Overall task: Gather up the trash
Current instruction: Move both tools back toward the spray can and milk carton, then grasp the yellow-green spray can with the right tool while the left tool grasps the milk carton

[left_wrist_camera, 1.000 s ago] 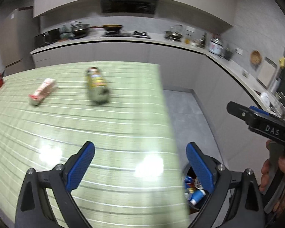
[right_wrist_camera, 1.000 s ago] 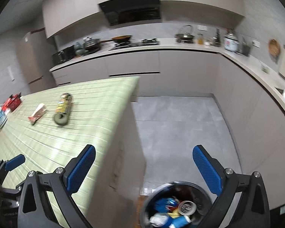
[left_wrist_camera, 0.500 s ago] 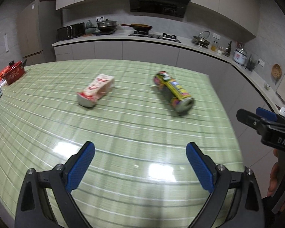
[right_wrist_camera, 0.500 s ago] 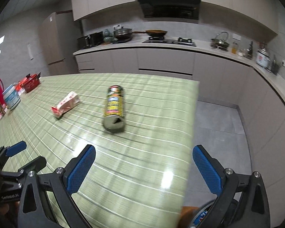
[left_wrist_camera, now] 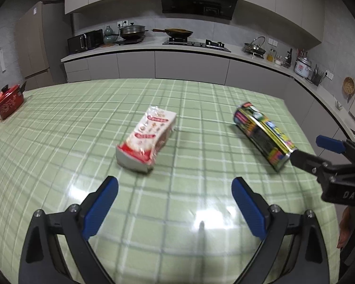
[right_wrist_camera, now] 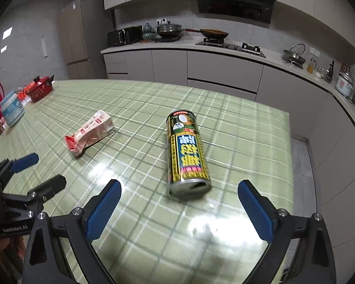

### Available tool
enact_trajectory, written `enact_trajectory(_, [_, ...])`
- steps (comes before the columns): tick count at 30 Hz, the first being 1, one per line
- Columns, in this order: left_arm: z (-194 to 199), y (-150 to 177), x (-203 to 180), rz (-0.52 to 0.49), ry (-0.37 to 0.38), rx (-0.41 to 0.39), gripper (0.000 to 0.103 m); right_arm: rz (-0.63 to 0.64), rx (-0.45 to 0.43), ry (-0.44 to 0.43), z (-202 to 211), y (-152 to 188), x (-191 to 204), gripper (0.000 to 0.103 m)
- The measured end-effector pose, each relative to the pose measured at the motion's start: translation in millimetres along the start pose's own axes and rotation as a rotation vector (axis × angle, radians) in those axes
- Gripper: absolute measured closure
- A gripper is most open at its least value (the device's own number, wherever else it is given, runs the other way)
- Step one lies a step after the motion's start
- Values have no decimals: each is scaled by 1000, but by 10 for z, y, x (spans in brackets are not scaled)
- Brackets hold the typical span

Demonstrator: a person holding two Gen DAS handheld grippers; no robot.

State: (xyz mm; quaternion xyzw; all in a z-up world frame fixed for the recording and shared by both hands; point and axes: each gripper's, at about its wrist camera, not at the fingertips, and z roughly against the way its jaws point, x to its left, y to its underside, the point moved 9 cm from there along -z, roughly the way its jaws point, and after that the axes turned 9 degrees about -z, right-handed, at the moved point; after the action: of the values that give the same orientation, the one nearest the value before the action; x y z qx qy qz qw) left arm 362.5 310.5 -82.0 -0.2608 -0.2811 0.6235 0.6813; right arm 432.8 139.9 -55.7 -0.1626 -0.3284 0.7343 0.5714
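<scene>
A green checked tablecloth (left_wrist_camera: pixel 59 127) covers the kitchen table. Nearest, both grippers hover with jaws wide apart and empty: the left gripper (left_wrist_camera: pixel 175 203) faces the carton (left_wrist_camera: pixel 148 138), the right gripper (right_wrist_camera: pixel 179 210) faces the can (right_wrist_camera: pixel 187 151). The can lies on its side, end-on, just beyond the right jaws and centred between them. It probably rolls, so clamp across its body. The carton lies farther left.

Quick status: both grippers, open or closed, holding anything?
Left gripper: open, empty, facing the carton.
Right gripper: open, empty, facing the can.
</scene>
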Motion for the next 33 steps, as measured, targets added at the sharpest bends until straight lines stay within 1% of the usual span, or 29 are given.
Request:
enact_trajectory(5, [-309,-127,113,-15,11,17,6,-10,27,24,-339,-103,-4,9])
enact_trajectory(8, [-494,-188,178,-5,28,36,9,-21,42,36,-526,-184,-20,10])
enact_trajectory(11, [-622,-290,226,-17,26,34,10,-35,58,44,-695,-255,-38,12])
enact_trajectory(12, [-678,-309,235,-12,43,46,11,-40,64,45,-756,-275,-45,13])
enact_trajectory(14, [-770,-312,250,-3,59,68,16,-47,76,44,-829,-290,-52,19])
enact_trajectory(17, [-844,-292,252,-17,57,87,16,-60,95,42,-914,-285,-68,24])
enact_trajectory(18, [-839,-301,255,-16,60,86,16,-61,96,44,-926,-287,-75,24])
enact_trajectory(20, [-806,-372,284,-25,50,59,16,-70,93,41,-926,-287,-89,24])
enact_trajectory(24, [-911,-496,288,-36,56,57,16,-71,95,39,-964,-290,-114,24])
enact_trajectory(25, [-976,-506,263,-53,56,67,16,-73,98,39,-981,-291,-123,26])
enact_trajectory(26, [-1048,-488,251,-63,56,86,17,-79,100,38,-988,-287,-122,41])
enact_trajectory(27, [-1111,-456,233,-66,64,109,21,-90,106,28,-1000,-290,-127,44])
enact_trajectory(28, [-1141,-433,224,-68,62,127,32,-96,106,29,-1016,-309,-135,46])
enact_trajectory(29, [-1108,-477,200,-66,76,105,50,-100,106,30,-1022,-317,-141,47])
enact_trajectory(30, [-1085,-481,183,-51,98,101,50,-104,106,27,-1025,-317,-134,47])
enact_trajectory(33, [-1002,-450,134,-32,114,90,51,-107,101,22,-1015,-319,-112,48])
